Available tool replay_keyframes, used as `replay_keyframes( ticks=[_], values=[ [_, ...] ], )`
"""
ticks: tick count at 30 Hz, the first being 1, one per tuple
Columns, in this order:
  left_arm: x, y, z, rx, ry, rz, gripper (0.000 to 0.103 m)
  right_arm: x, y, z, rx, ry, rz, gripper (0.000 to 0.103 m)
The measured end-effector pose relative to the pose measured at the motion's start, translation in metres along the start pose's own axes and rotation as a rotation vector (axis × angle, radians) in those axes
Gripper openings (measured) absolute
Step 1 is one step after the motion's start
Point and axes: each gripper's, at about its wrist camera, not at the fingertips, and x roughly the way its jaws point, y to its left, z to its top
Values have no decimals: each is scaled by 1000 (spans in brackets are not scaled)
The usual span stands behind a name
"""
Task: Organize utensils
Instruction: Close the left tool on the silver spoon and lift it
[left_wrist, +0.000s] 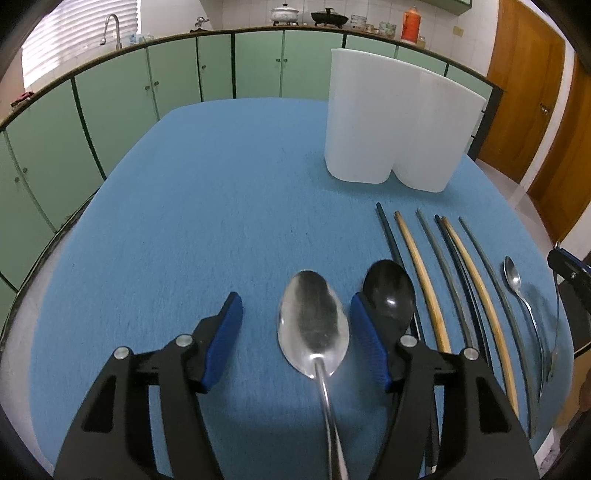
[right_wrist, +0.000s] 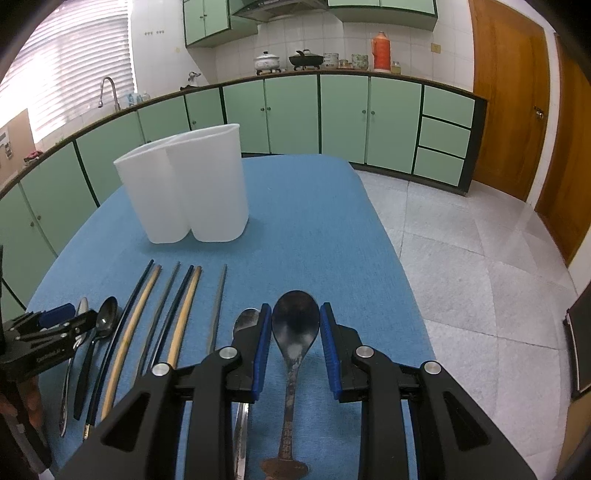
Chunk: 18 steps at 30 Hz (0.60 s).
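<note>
The left gripper has its jaws spread either side of a large silver spoon lying on the blue surface, not touching it. The right gripper has its jaws spread around a dark spoon, also lying flat. Between the two spoons lie six chopsticks side by side, with a black spoon at their left and a small teaspoon at their right. A white two-compartment holder stands upright at the far side
</note>
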Motion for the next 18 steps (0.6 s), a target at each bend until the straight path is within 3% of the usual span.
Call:
replay_keyframes(
  ticks=[5, 13, 18],
  values=[
    [0, 0, 1, -28, 0, 12, 36, 4, -3, 0, 13, 8, 6, 26],
    [1, -6, 1, -2, -6, 8, 35, 4, -5, 0, 20, 6, 7, 26],
    [-9, -2, 3, -14, -40, -32, 35, -4, -6, 1, 21, -15, 18, 26]
  ],
)
